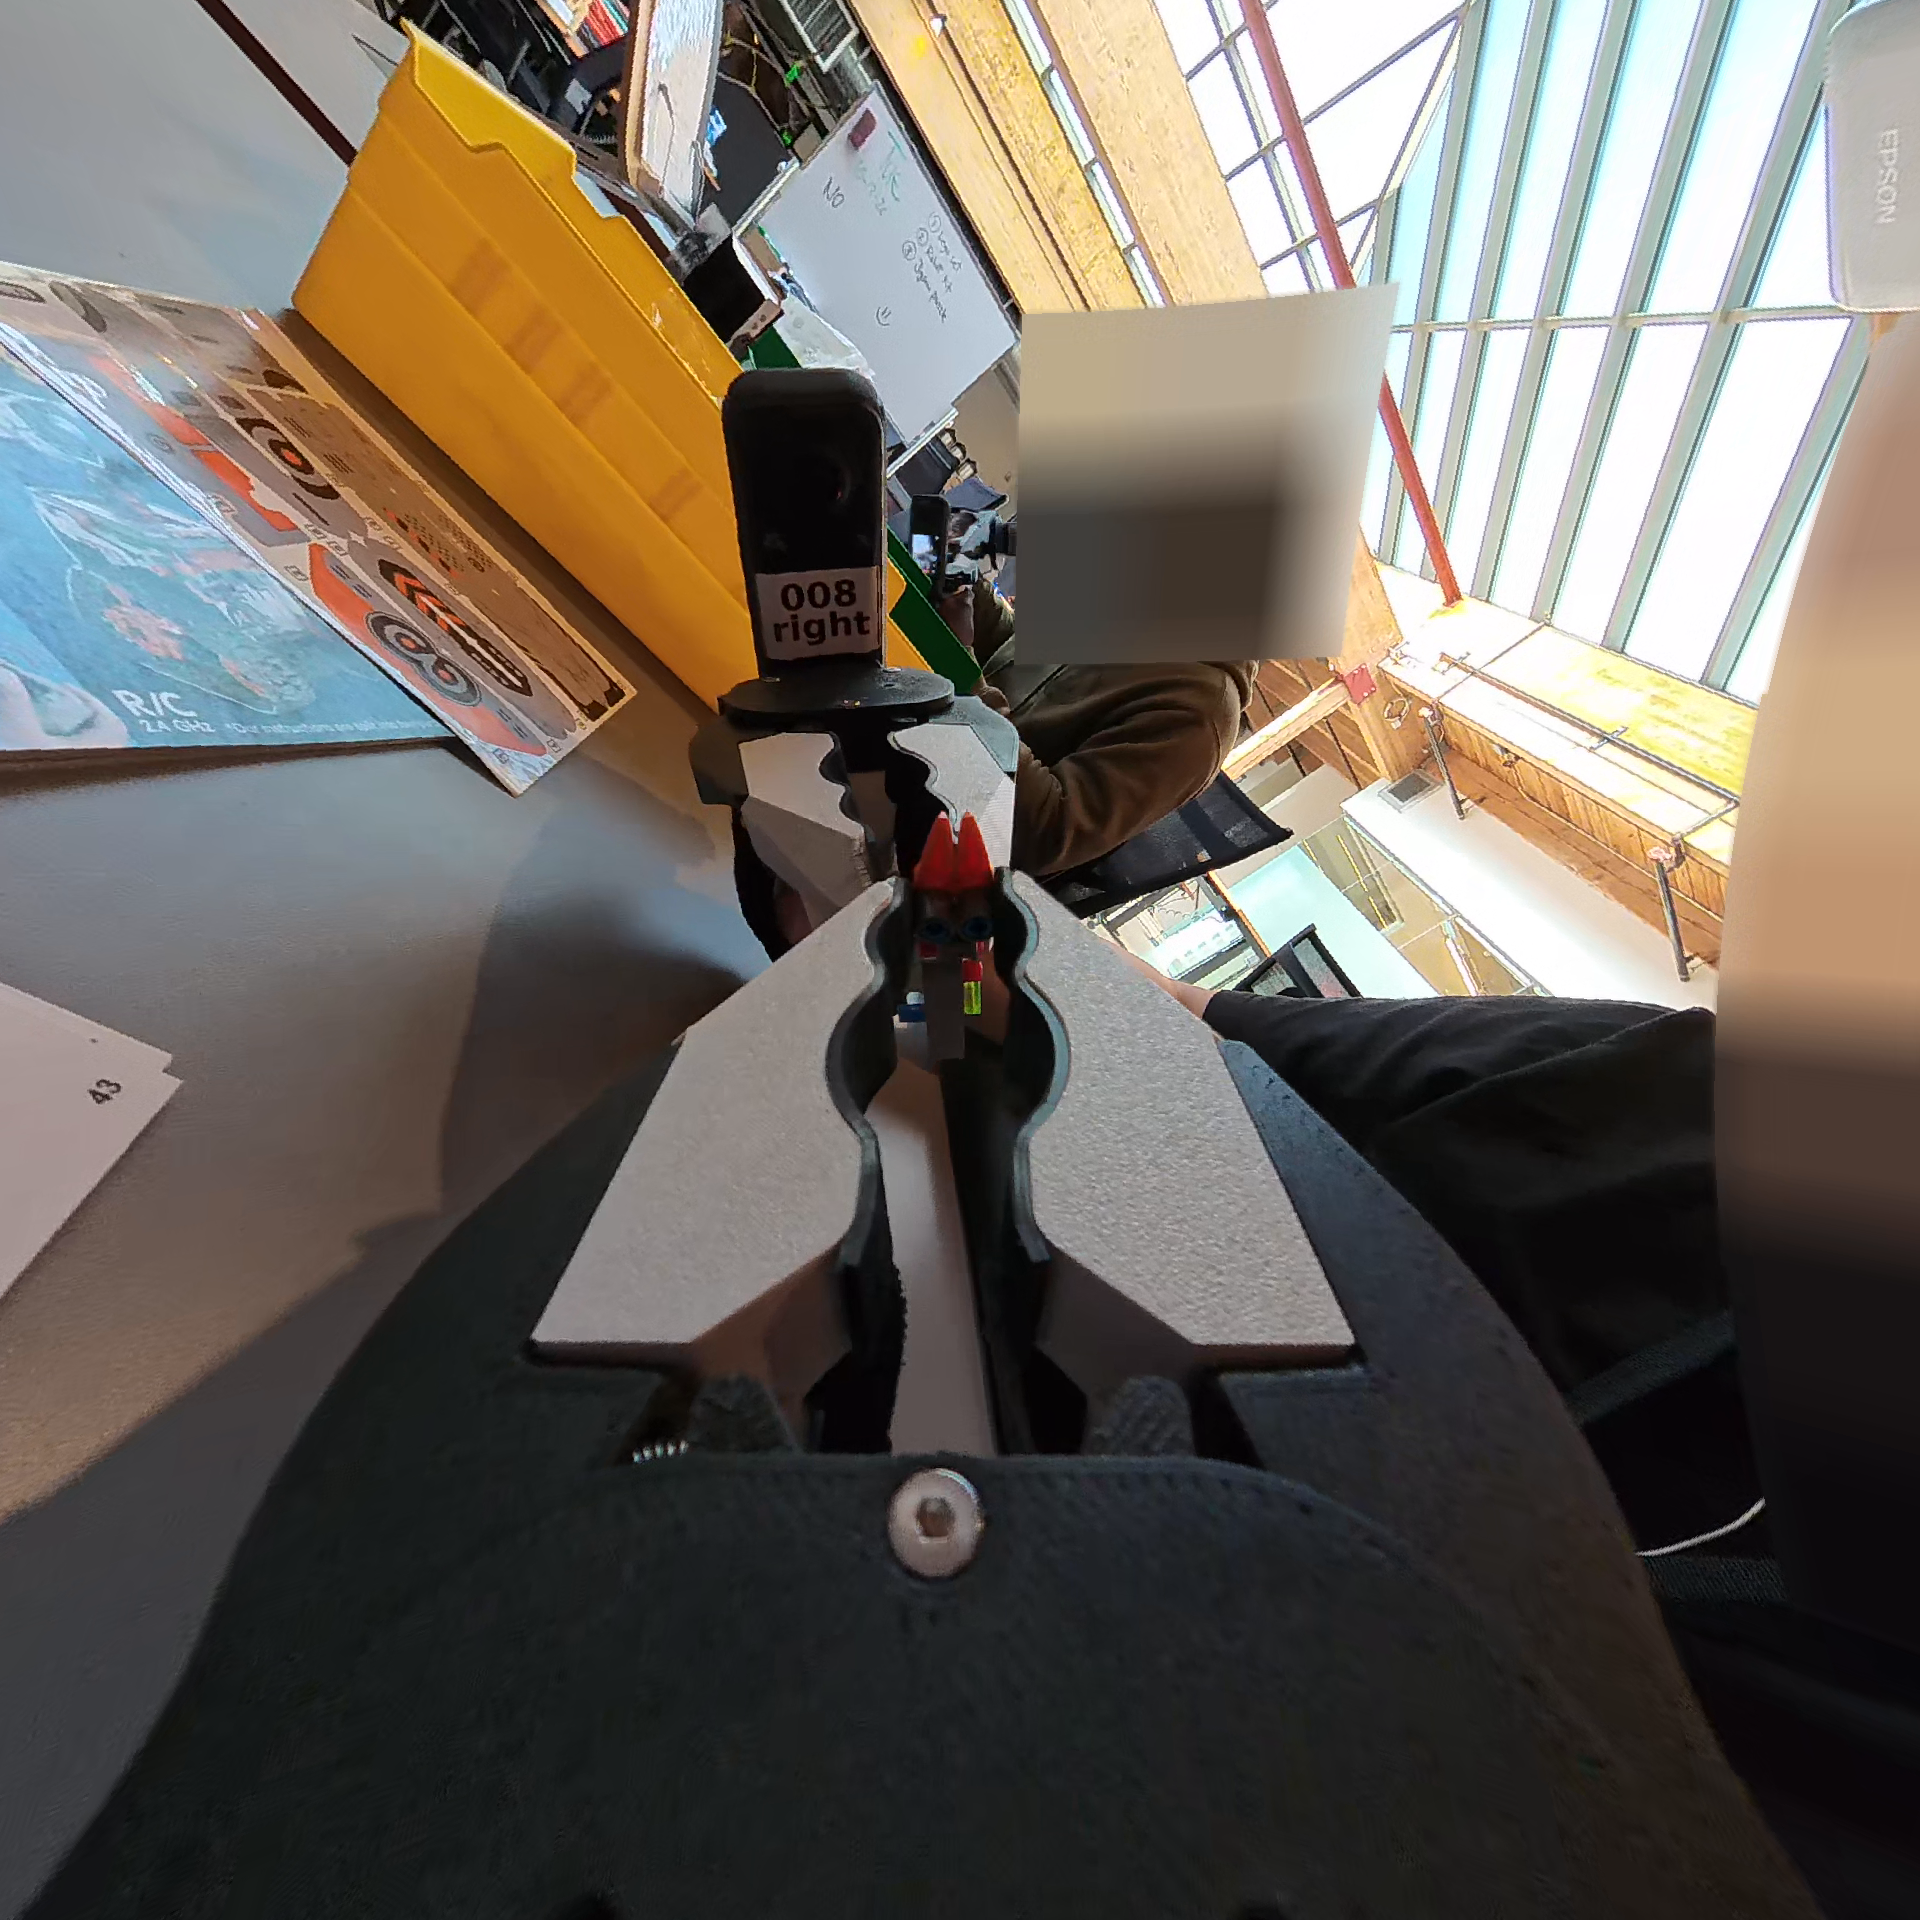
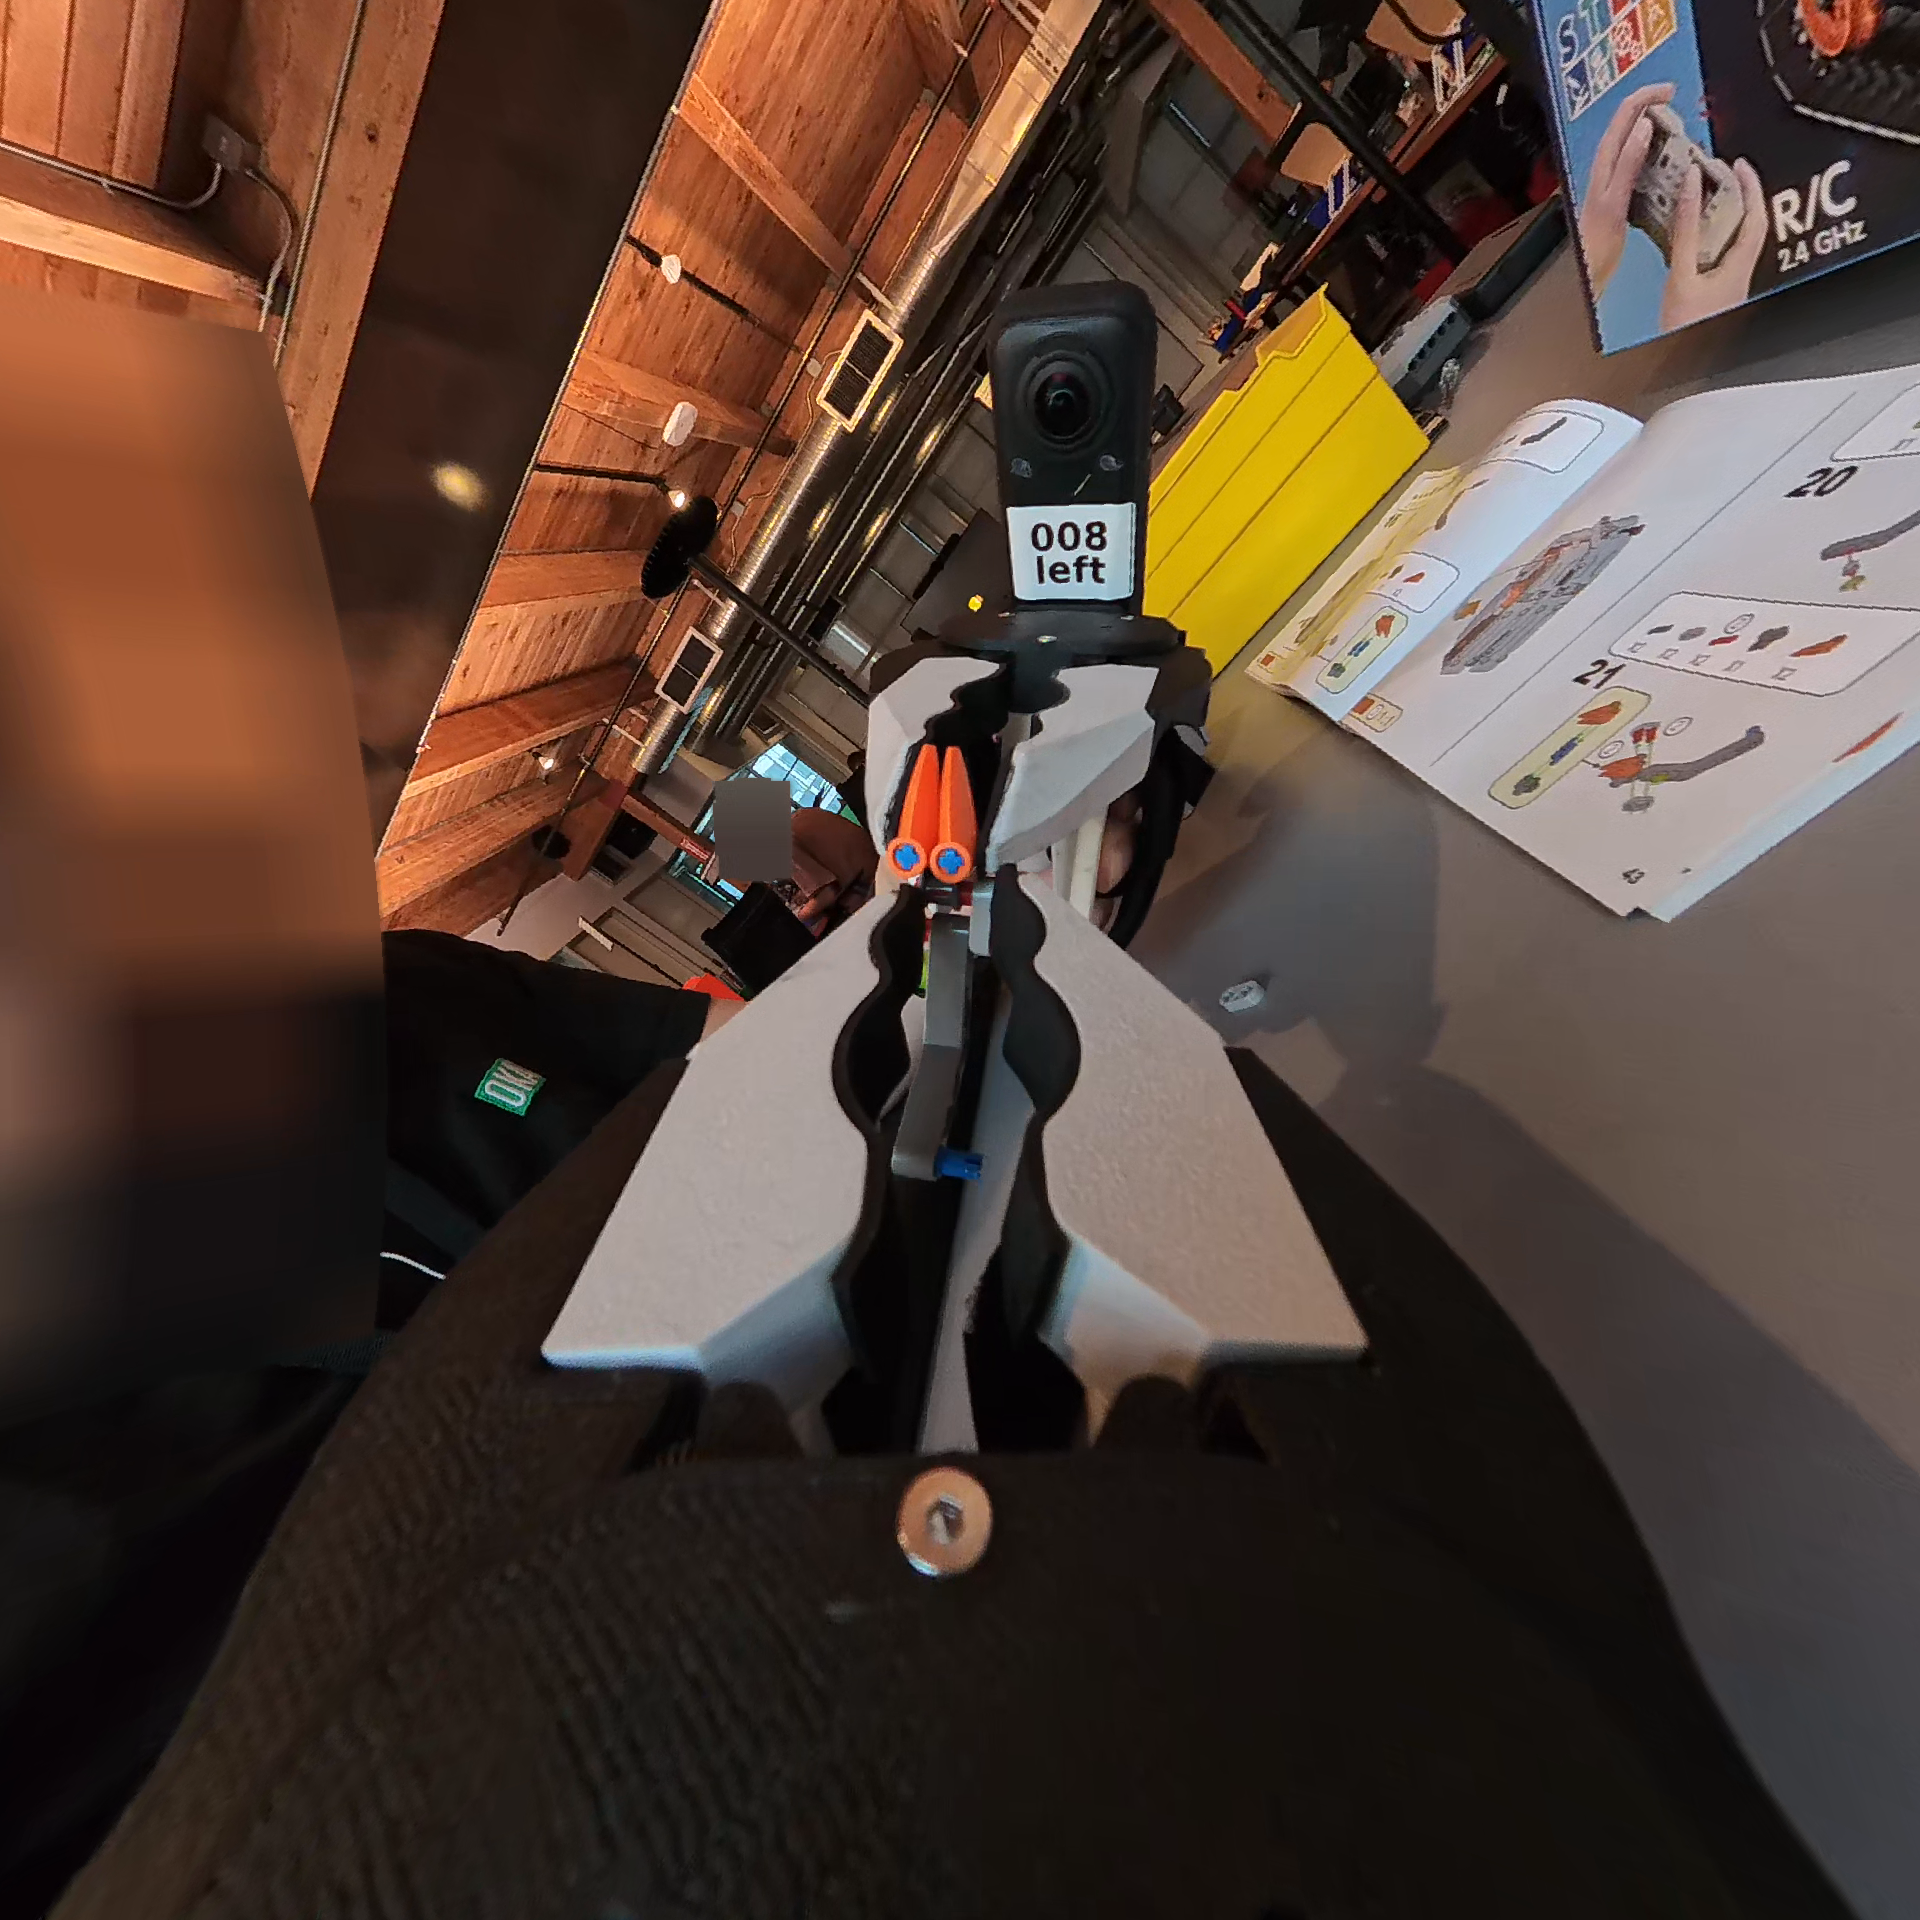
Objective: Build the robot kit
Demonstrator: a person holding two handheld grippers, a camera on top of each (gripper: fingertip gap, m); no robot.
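Pinching one grey toy-brick assembly (image 2: 940,1039) | left claw (image 1: 948,904) clamped on it | right claw (image 2: 940,914) too

Left gripper (image 1: 951,914) clamping small brick assembly (image 1: 951,935), right gripper (image 1: 868,790) opposite, yellow bins (image 1: 520,343)

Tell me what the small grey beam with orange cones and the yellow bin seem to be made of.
Grey beam with orange cones: apparently hard moulded plastic, smooth with a slight sheen, like building-toy parts with blue pins. Yellow bin: also likely moulded plastic, uniform glossy colour, stepped ribbed wall. The right gripper is clamped on the beam.
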